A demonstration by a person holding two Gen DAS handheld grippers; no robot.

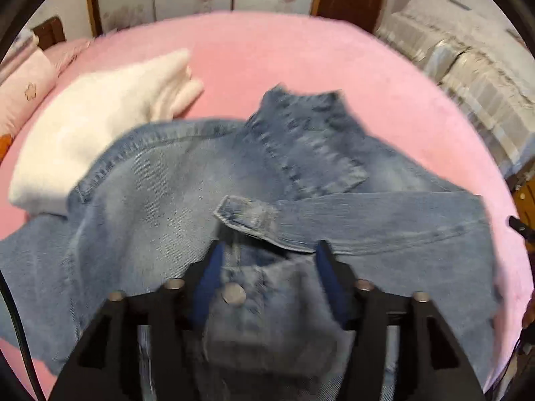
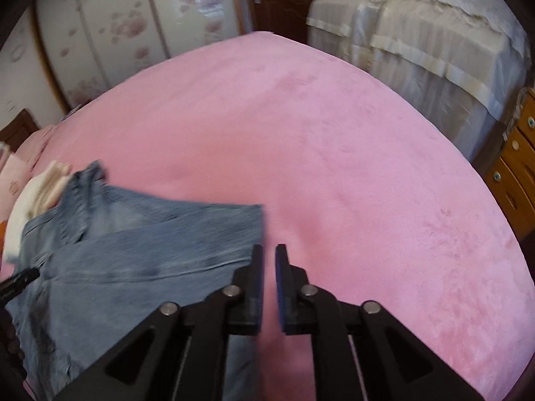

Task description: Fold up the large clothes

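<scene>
A blue denim jacket [image 1: 187, 180] lies on the pink bed [image 1: 301, 53], with a sleeve folded across its middle. My left gripper [image 1: 269, 250] is closed on a bunched buttoned edge of the jacket, and denim fills the gap between its blue pads. In the right wrist view the jacket [image 2: 133, 250] lies at the lower left. My right gripper [image 2: 269, 254] is nearly closed and empty, just past the jacket's right edge over the bedspread. The tip of the left gripper [image 2: 20, 279] shows at the far left.
A folded white garment [image 1: 93, 127] lies on the bed behind the jacket's left side. Pink pillows [image 1: 23, 90] sit at the far left. A covered sofa [image 2: 434, 43] and a wooden drawer chest [image 2: 515, 160] stand to the right. A wardrobe [image 2: 117, 26] is behind the bed.
</scene>
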